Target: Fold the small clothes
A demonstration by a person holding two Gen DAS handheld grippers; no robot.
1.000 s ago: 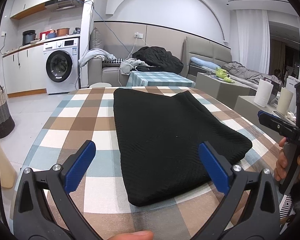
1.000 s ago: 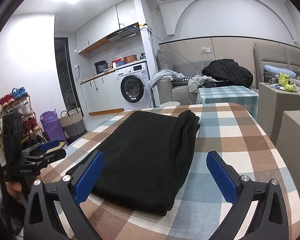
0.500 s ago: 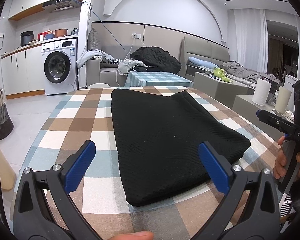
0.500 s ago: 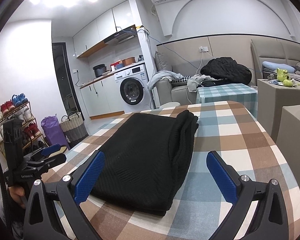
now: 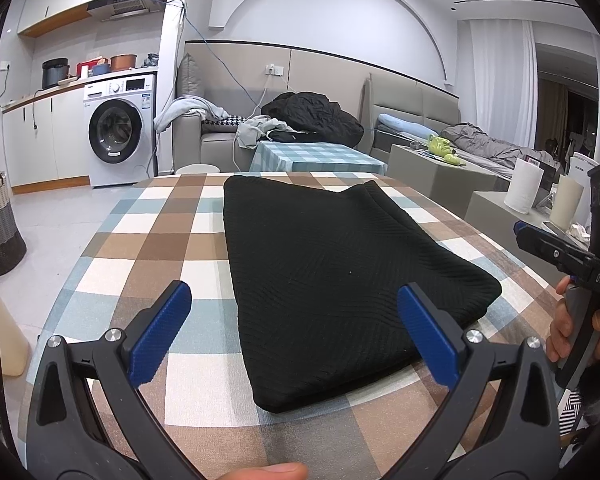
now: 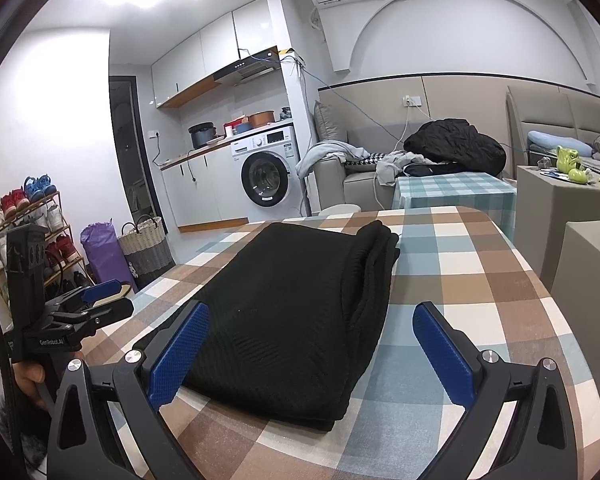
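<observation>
Left wrist view: a table with a brown, white and blue checked cloth (image 5: 148, 236) carries a folded black knit garment (image 5: 332, 268), lying flat along its middle. Both grippers hover above the near edge, touching nothing. Left gripper (image 5: 294, 332) has its blue-padded jaws spread wide apart; right gripper (image 6: 310, 350) likewise, jaws wide and empty.
</observation>
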